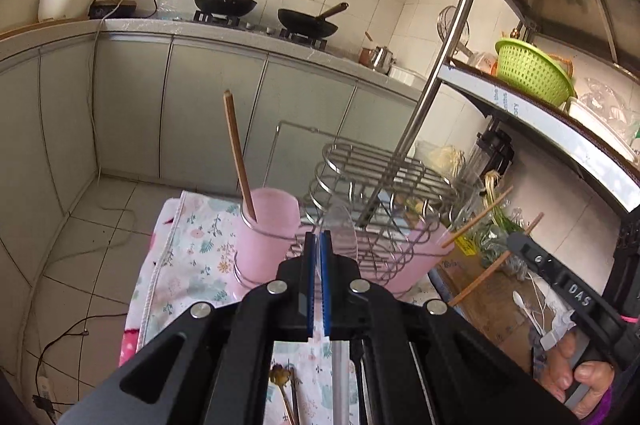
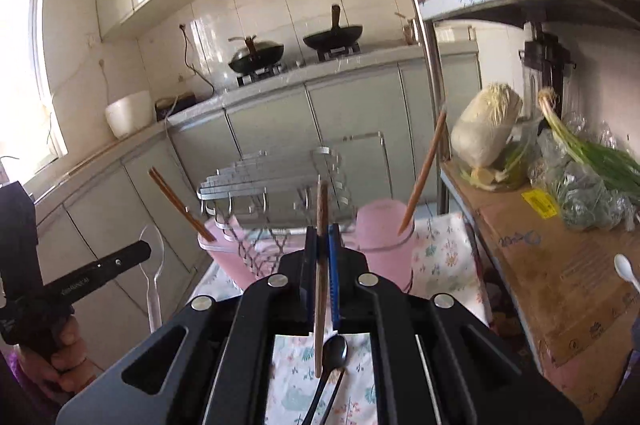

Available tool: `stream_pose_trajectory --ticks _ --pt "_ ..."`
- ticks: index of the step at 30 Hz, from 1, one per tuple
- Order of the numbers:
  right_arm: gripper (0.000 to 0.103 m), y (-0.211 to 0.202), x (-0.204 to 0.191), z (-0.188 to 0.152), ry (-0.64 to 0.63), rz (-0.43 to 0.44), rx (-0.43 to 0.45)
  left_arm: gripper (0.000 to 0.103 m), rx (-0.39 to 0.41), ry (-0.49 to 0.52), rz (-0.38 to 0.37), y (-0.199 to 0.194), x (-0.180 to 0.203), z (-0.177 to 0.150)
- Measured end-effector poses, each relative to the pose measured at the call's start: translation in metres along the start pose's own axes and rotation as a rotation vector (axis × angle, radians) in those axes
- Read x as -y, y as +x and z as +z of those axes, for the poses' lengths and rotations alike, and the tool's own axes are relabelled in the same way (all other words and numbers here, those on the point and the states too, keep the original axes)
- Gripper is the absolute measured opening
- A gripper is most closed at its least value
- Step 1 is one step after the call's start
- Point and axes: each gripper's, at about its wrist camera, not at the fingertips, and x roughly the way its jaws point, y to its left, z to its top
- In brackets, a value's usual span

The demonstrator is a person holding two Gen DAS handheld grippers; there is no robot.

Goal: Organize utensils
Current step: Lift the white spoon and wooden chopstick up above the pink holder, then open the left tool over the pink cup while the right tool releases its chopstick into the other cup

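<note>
Sorting step in hand: left claw (image 1: 319,239) pinching clear spoon (image 1: 340,225), right claw (image 2: 322,237) pinching brown chopstick (image 2: 321,209), both just before wire rack (image 1: 376,181). Next, lowering each into a pink cup (image 1: 268,229).

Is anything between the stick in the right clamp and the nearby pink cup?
Nothing visible blocks it. The chopstick clamped in the right gripper sits just left of the pink cup, open air between. One leaning chopstick already occupies that cup; the wire rack stands further left.
</note>
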Motion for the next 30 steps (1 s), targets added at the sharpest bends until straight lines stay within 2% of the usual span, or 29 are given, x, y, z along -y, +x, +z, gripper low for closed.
stream_pose_trajectory --ticks 3,8,14,17,21,25,30 --pt "0.006 -0.013 -0.001 0.027 -0.022 0.005 0.105 0.002 0.060 -0.006 -0.003 0.000 -0.001 0.022" --pt "0.006 -0.028 -0.006 0.068 -0.066 -0.009 0.214 0.002 0.198 -0.004 0.003 -0.007 0.000 0.058" --pt "0.006 -0.030 -0.011 0.104 -0.135 -0.069 0.279 0.002 0.352 0.014 0.059 -0.009 0.005 0.089" --pt "0.006 -0.019 -0.012 0.110 -0.164 -0.099 0.270 0.002 0.407 0.024 0.083 -0.006 0.008 0.096" --pt "0.006 0.005 -0.008 0.103 -0.183 -0.132 0.221 0.002 0.474 0.065 0.136 0.001 0.014 0.097" --pt "0.006 0.031 0.002 0.084 -0.162 -0.117 0.128 0.002 0.509 0.105 0.191 0.017 0.018 0.095" --pt "0.006 0.043 0.008 0.067 -0.150 -0.112 0.077 0.002 0.559 0.182 0.256 0.042 0.025 0.082"
